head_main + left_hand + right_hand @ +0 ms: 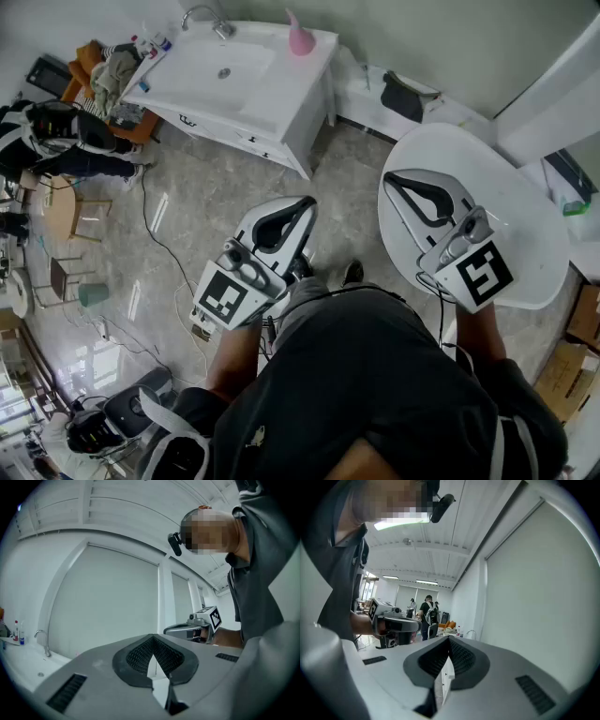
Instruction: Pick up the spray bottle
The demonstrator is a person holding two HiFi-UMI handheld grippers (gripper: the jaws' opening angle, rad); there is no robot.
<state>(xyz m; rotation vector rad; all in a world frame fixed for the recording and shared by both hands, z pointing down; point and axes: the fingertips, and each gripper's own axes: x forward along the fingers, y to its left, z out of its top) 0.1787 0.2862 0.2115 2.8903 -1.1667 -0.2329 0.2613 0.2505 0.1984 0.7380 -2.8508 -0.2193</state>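
Hovering well short of the white washbasin [277, 89], I had the left gripper [302, 204] and the right gripper [392, 178] both pinched shut on nothing, presumably because the pink spray bottle [300, 37] stood out of reach at the washbasin's far right corner.

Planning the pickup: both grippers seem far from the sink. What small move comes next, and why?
Probably step toward the sink: the pink bottle stands on its back rim, far from the left gripper and right gripper, both shut.
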